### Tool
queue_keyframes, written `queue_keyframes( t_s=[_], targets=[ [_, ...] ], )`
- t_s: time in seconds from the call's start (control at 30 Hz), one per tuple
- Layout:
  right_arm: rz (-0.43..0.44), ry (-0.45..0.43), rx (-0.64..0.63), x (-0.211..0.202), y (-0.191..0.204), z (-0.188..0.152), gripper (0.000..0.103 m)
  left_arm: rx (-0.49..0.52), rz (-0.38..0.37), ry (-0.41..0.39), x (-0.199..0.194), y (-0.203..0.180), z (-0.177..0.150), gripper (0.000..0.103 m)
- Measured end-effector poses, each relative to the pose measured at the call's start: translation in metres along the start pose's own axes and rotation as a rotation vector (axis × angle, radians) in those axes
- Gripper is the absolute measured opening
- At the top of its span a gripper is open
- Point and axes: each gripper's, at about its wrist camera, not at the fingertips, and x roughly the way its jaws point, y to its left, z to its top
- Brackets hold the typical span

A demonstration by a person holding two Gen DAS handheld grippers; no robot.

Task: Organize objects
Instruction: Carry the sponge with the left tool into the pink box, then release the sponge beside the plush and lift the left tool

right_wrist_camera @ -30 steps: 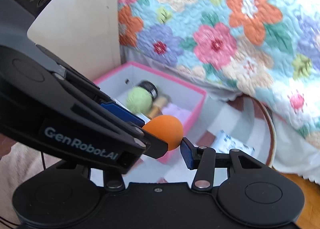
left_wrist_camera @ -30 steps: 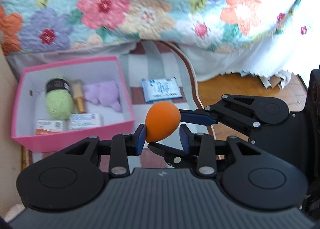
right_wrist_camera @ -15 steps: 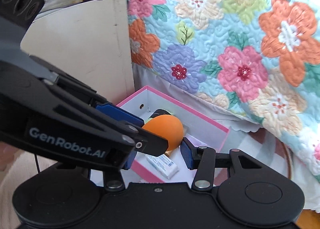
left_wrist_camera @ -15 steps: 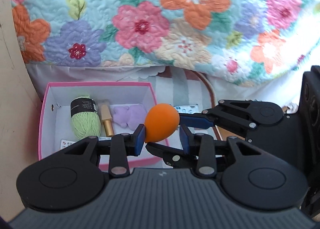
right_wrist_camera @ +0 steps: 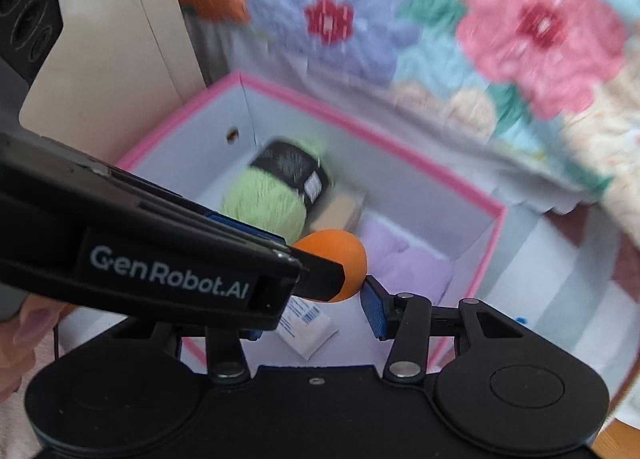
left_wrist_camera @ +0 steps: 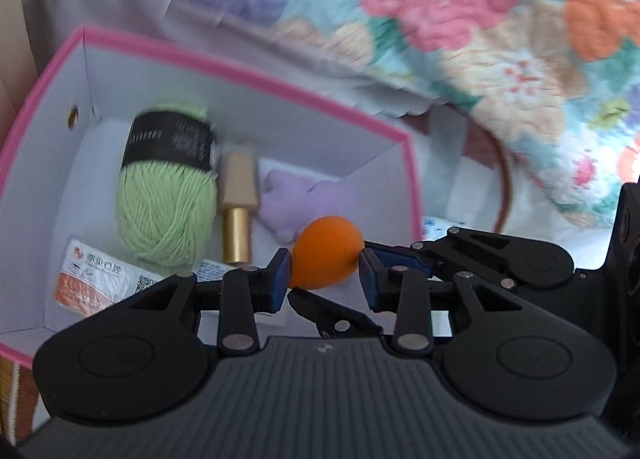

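Note:
An orange egg-shaped sponge (left_wrist_camera: 326,255) hangs just above the inside of a pink-rimmed white box (left_wrist_camera: 248,75). My left gripper (left_wrist_camera: 324,279) is shut on it, a blue pad against each side. My right gripper (right_wrist_camera: 320,311) comes in from the right and is shut on the same sponge (right_wrist_camera: 340,259); one pad touches its right end and the other finger lies under it, partly hidden by the left tool. Inside the box lie a green yarn ball (left_wrist_camera: 160,199), a beige and gold tube (left_wrist_camera: 238,211), a purple soft piece (left_wrist_camera: 304,199) and flat packets (left_wrist_camera: 92,275).
A flowered quilt (left_wrist_camera: 440,19) hangs behind the box. A cream panel (right_wrist_camera: 112,59) stands at its left. To the right of the box a striped rug (right_wrist_camera: 560,299) shows, with a small blue-printed packet (left_wrist_camera: 432,225) on it.
Both grippers, still holding the sponge together, have moved left and down toward the box. The box now fills the lower views and the sponge is over its inside.

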Motion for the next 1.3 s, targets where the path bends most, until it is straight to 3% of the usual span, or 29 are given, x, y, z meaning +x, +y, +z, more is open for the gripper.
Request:
queue_keyframes(
  t_s=[0.23, 0.43, 0.57, 0.67, 0.73, 0.83, 0.87, 1.07, 1.3],
  targets=[
    [0.031, 0.138, 0.032, 0.051, -0.01, 0.008, 0.053, -0.086, 0.025, 0.051, 0.034, 0.024, 0.004, 0.035],
    [0.034, 0.182, 0.004, 0.073, -0.007, 0.012, 0.053, -0.138, 0.034, 0.071, 0.045, 0.038, 0.007, 0.035],
    [0.017, 0.164, -0.003, 0.07, -0.007, 0.008, 0.057, -0.099, 0.073, 0.052, 0.04, 0.035, 0.004, 0.037],
    [0.015, 0.116, 0.018, 0.057, -0.011, 0.003, 0.061, -0.028, 0.098, 0.04, 0.035, 0.027, 0.003, 0.048],
    [0.032, 0.094, 0.025, 0.05, -0.013, -0.002, 0.058, -0.017, 0.1, 0.035, 0.033, 0.026, 0.002, 0.049],
    [0.034, 0.076, -0.01, 0.044, -0.009, -0.011, 0.036, -0.031, 0.092, 0.032, 0.028, 0.028, 0.0, 0.049],
    [0.031, 0.074, -0.013, 0.043, -0.007, -0.013, 0.034, -0.028, 0.101, 0.026, 0.027, 0.026, -0.001, 0.049],
    [0.046, 0.018, 0.035, 0.023, -0.015, -0.018, 0.033, -0.015, 0.143, 0.021, 0.004, 0.016, -0.004, 0.056],
    [0.094, -0.081, 0.138, -0.032, -0.021, -0.032, 0.034, 0.074, 0.183, 0.069, -0.034, -0.016, -0.016, 0.057]
  ],
)
